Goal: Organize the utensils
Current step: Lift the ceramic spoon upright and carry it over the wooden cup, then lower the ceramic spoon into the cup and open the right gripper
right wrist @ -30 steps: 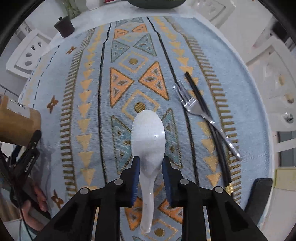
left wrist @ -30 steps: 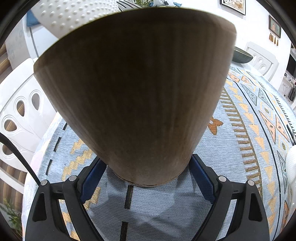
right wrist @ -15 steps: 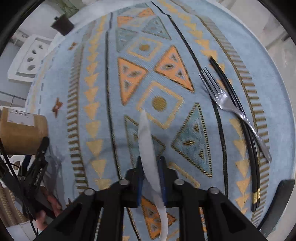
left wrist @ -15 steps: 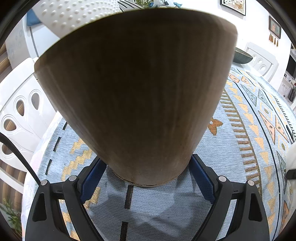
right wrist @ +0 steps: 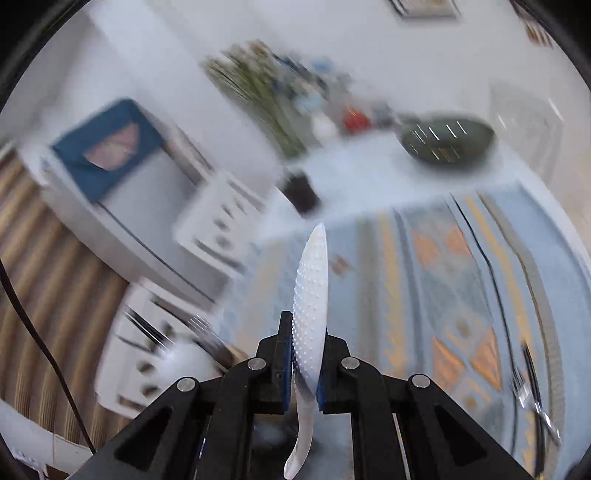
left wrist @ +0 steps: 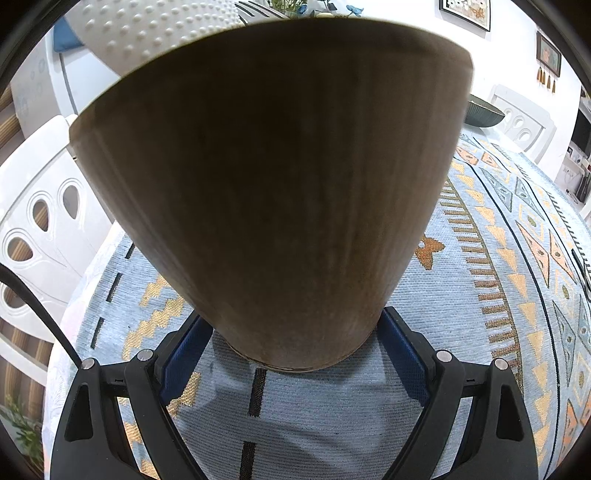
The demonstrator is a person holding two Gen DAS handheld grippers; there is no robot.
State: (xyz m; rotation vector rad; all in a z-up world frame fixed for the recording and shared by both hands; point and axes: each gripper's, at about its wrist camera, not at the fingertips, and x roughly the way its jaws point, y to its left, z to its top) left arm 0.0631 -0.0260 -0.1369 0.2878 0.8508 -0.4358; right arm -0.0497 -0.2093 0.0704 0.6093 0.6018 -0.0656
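Observation:
A tall wooden utensil holder [left wrist: 266,184] fills the left wrist view, standing on the patterned tablecloth [left wrist: 480,295]. My left gripper [left wrist: 291,343] is shut on its base, one blue pad on each side. The dimpled bowl of a white spoon [left wrist: 155,29] sticks out above its rim. In the blurred right wrist view, my right gripper [right wrist: 304,354] is shut on another white dimpled spoon [right wrist: 312,288], held edge-on in the air above the table. A fork [right wrist: 532,398] lies on the cloth at the far right.
A dark bowl [right wrist: 447,140] and a small dark cup [right wrist: 301,192] stand at the far end of the table. White chairs [left wrist: 37,221] surround it. Blurred fork tines [right wrist: 207,332] and something white show at the lower left of the right wrist view.
My right gripper closed on the white spoon, lifted it off the tablecloth and tilted upward; the spoon now stands edge-on. The left gripper and the holder have not moved.

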